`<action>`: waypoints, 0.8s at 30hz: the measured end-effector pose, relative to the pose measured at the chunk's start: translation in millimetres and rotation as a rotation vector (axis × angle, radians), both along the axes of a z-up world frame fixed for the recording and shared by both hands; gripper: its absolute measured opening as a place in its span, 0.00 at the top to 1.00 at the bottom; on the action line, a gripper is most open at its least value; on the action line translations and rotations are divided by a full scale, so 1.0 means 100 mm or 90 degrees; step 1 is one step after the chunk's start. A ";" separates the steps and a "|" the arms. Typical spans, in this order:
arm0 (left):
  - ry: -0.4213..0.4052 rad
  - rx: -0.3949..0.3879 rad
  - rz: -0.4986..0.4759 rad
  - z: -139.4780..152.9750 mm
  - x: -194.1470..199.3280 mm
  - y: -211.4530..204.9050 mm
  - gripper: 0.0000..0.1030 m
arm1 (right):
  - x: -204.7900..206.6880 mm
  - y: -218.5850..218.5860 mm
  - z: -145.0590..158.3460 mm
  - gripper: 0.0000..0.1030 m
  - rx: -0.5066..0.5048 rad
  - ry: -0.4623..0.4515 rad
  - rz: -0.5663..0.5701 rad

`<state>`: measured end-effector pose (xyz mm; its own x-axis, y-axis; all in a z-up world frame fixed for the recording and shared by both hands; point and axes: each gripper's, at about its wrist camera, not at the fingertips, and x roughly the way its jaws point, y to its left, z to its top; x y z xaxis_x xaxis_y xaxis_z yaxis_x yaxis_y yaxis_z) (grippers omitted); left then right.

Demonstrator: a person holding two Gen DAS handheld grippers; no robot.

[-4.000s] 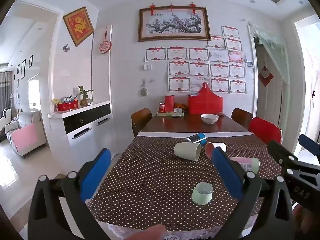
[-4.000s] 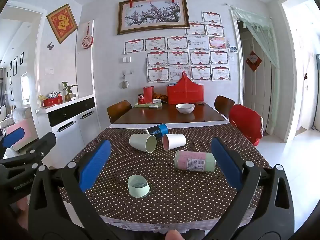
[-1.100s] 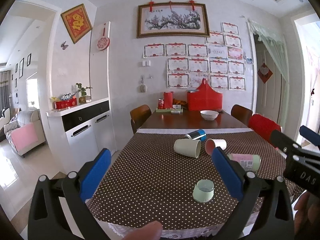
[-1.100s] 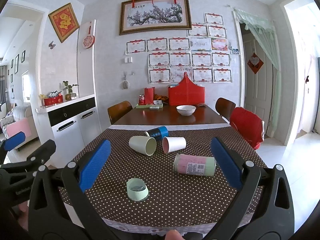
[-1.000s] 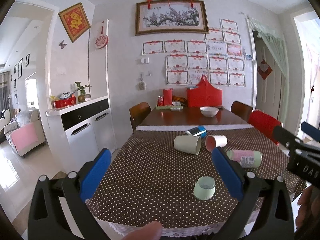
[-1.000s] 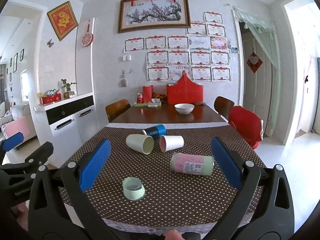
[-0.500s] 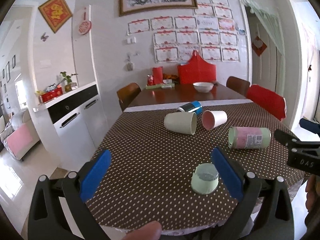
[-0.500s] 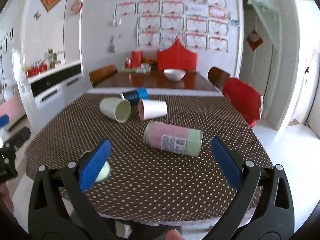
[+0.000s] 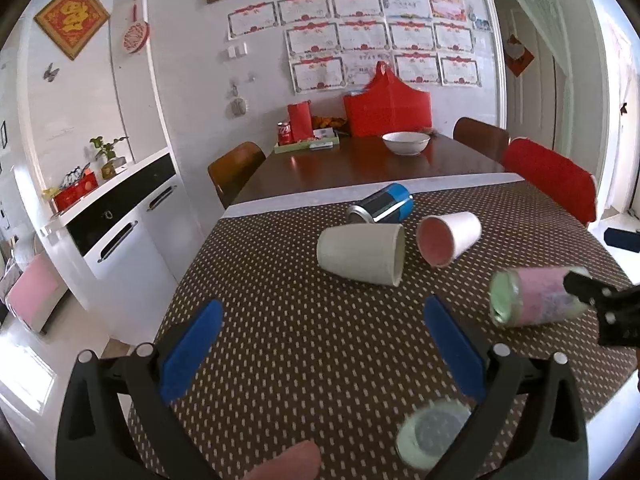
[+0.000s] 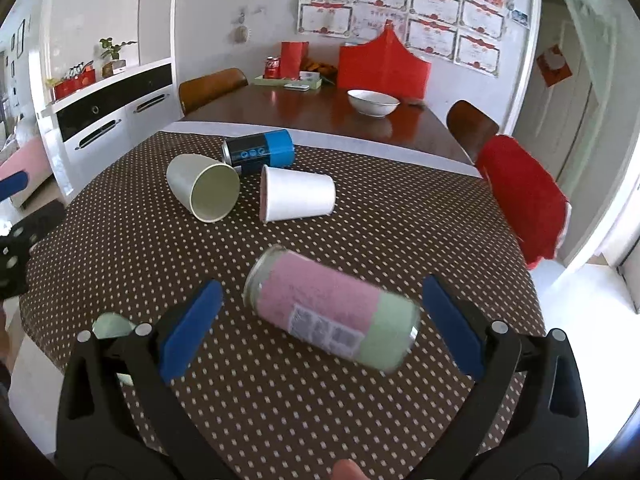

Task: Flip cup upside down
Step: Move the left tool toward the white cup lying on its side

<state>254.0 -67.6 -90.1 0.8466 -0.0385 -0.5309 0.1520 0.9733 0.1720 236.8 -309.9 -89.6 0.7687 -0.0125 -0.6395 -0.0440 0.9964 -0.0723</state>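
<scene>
A pink and green cup (image 10: 334, 314) lies on its side on the dotted tablecloth (image 10: 140, 248), between the open jaws of my right gripper (image 10: 320, 320), untouched; it also shows in the left wrist view (image 9: 536, 298). A cream cup (image 9: 362, 254) and a white paper cup (image 9: 448, 238) lie on their sides further back, with a blue and black can (image 9: 382, 204) behind them. A small pale green cup (image 9: 432, 432) stands bottom-up near the front edge, by the right finger of my open, empty left gripper (image 9: 320, 354).
The bare wooden far half of the table holds a white bowl (image 9: 405, 143), a red box (image 9: 386, 108) and a tray with a red can (image 9: 285, 133). Chairs stand around the table, one with a red cover (image 9: 548, 178). A white sideboard (image 9: 120, 224) is at the left.
Both grippers have moved forward and down over the table. The pink and green cup has come between the right jaws; the small green cup has dropped to the lower right of the left view.
</scene>
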 end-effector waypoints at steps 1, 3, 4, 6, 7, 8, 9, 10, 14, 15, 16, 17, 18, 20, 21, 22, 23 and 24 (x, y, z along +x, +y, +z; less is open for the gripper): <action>0.008 0.005 -0.007 -0.01 0.12 -0.02 0.04 | 0.06 0.01 -0.01 0.05 0.005 0.000 -0.001; 0.031 0.005 -0.003 -0.04 0.34 -0.02 0.04 | 0.19 0.04 -0.02 0.05 0.010 0.002 0.001; 0.045 -0.005 0.001 -0.05 0.47 -0.01 0.04 | 0.27 0.07 -0.03 0.05 0.010 0.006 0.009; 0.059 -0.018 0.008 -0.06 0.62 0.01 0.04 | 0.43 0.14 -0.01 0.05 0.002 0.014 0.032; 0.061 -0.022 0.013 -0.06 0.68 0.02 0.04 | 0.52 0.19 0.00 0.05 -0.005 0.016 0.048; 0.061 -0.027 0.020 -0.07 0.73 0.05 0.04 | 0.60 0.25 0.01 0.05 -0.011 0.019 0.066; 0.064 -0.030 0.025 -0.09 0.77 0.09 0.04 | 0.71 0.32 0.03 0.05 -0.012 0.023 0.093; 0.066 -0.032 0.032 -0.11 0.81 0.13 0.04 | 0.81 0.38 0.05 0.05 -0.010 0.028 0.116; 0.069 -0.026 0.064 -0.19 0.91 0.32 0.04 | 1.18 0.67 0.04 0.05 -0.024 0.051 0.192; 0.071 -0.027 0.071 -0.20 0.94 0.38 0.04 | 1.29 0.77 0.00 0.05 -0.033 0.059 0.213; 0.072 -0.028 0.078 -0.20 0.96 0.42 0.04 | 1.36 0.83 -0.02 0.05 -0.037 0.066 0.224; 0.072 -0.028 0.085 -0.21 1.00 0.49 0.04 | 1.42 0.88 -0.04 0.05 -0.040 0.071 0.230; 0.073 -0.027 0.088 -0.21 1.02 0.52 0.04 | 1.49 0.95 -0.06 0.05 -0.045 0.074 0.236; 0.077 -0.028 0.093 -0.25 1.07 0.58 0.04 | 1.54 1.02 -0.07 0.05 -0.048 0.075 0.241; 0.081 -0.031 0.095 -0.26 1.10 0.60 0.04 | 1.56 1.04 -0.07 0.05 -0.046 0.073 0.239; 0.086 -0.037 0.094 -0.27 1.13 0.61 0.04 | 1.55 1.03 -0.07 0.05 -0.040 0.072 0.236; 0.090 -0.042 0.093 -0.27 1.17 0.61 0.04 | 1.55 1.00 -0.07 0.05 -0.034 0.072 0.232; 0.092 -0.047 0.090 -0.28 1.19 0.60 0.04 | 1.54 0.95 -0.06 0.05 -0.027 0.070 0.222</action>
<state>372.7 -7.6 -118.5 0.7614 0.0322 -0.6475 0.0307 0.9959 0.0855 390.6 -215.3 -96.0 0.6580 0.2100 -0.7231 -0.3902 0.9164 -0.0889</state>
